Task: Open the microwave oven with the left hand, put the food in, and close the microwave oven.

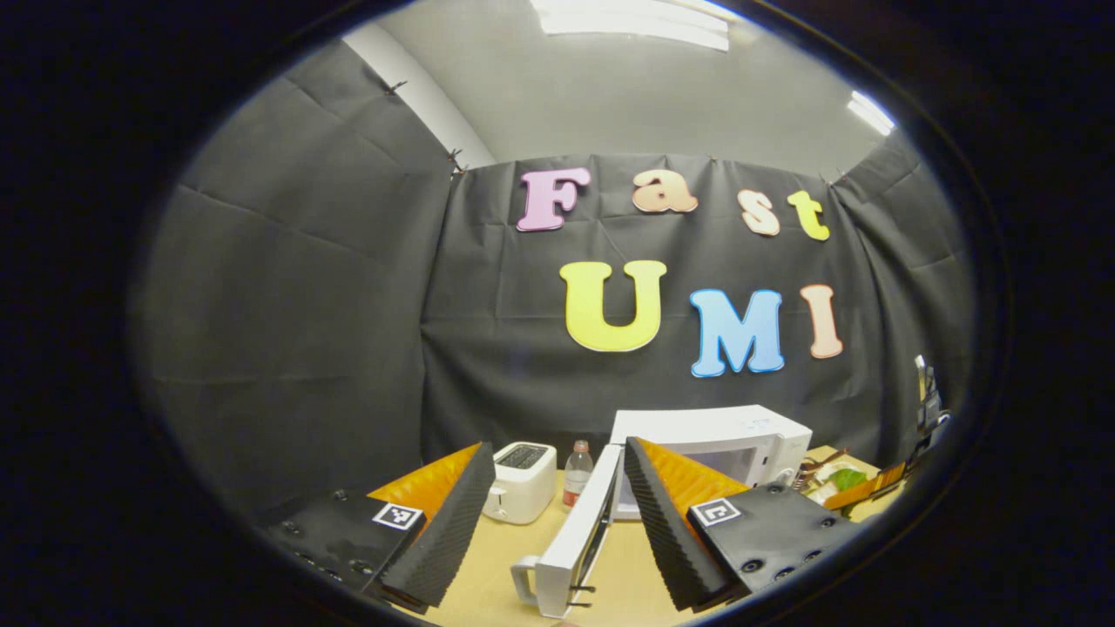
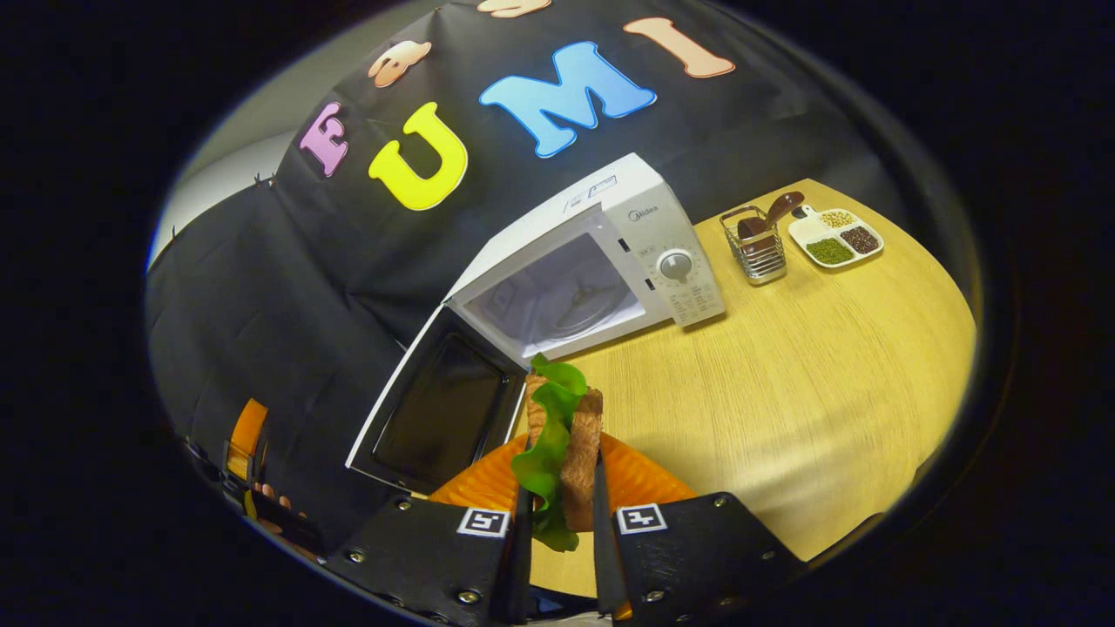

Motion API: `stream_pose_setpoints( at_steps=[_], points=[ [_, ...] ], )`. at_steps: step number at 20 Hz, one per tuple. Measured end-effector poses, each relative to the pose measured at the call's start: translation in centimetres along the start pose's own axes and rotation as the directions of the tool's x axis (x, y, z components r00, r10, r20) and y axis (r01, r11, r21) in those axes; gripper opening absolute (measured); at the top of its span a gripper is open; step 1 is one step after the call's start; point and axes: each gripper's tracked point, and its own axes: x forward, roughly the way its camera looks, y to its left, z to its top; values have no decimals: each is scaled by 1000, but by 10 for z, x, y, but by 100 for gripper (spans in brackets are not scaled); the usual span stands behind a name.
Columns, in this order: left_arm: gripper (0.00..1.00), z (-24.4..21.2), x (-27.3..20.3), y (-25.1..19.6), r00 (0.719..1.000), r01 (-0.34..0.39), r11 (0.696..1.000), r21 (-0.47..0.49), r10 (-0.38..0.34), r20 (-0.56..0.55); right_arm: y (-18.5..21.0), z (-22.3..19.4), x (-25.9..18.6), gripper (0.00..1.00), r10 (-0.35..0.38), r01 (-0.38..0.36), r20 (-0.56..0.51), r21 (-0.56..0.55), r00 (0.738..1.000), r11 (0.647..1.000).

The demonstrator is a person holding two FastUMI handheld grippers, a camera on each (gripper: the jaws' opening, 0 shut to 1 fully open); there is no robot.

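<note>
Sandwich of brown bread and frilly green lettuce [image 2: 562, 444] stands on edge in the right claw [image 2: 559, 514], both fingers pressed flat against its slices, its long axis pointing straight ahead along them. Just beyond its far end, slightly left, lies the open cavity of the white boxy microwave oven [image 2: 601, 261], glass turntable visible inside; the dark-windowed door [image 2: 435, 405] hangs swung out to the left. So the feeding path looks short and nearly straight, judged from this angle. The left claw [image 1: 557, 522] is spread wide and holds nothing, the door's edge and white handle [image 1: 525, 579] sitting between its ribbed fingers, apparently untouched. A white toaster [image 1: 523, 479] and clear bottle [image 1: 577, 473] stand on the pale wooden bench [image 2: 784, 383]; a wire utensil caddy [image 2: 756, 239] and divided dish of grains [image 2: 836, 237] stand far right.
</note>
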Motion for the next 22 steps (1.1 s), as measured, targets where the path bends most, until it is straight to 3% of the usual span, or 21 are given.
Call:
stream_pose_setpoints(
  at_steps=[10,17,22],
  points=[
    [95,-26,36,81,997,-57,998,10,57,-49,22,43,94,30,-58,40,193,96,980,995],
    [95,-38,48,122,992,-105,994,23,106,-69,16,59,153,30,-105,74,253,127,962,989],
    [95,-57,58,140,986,-127,991,36,130,-105,14,78,201,30,-102,57,303,155,948,986]
  ],
)
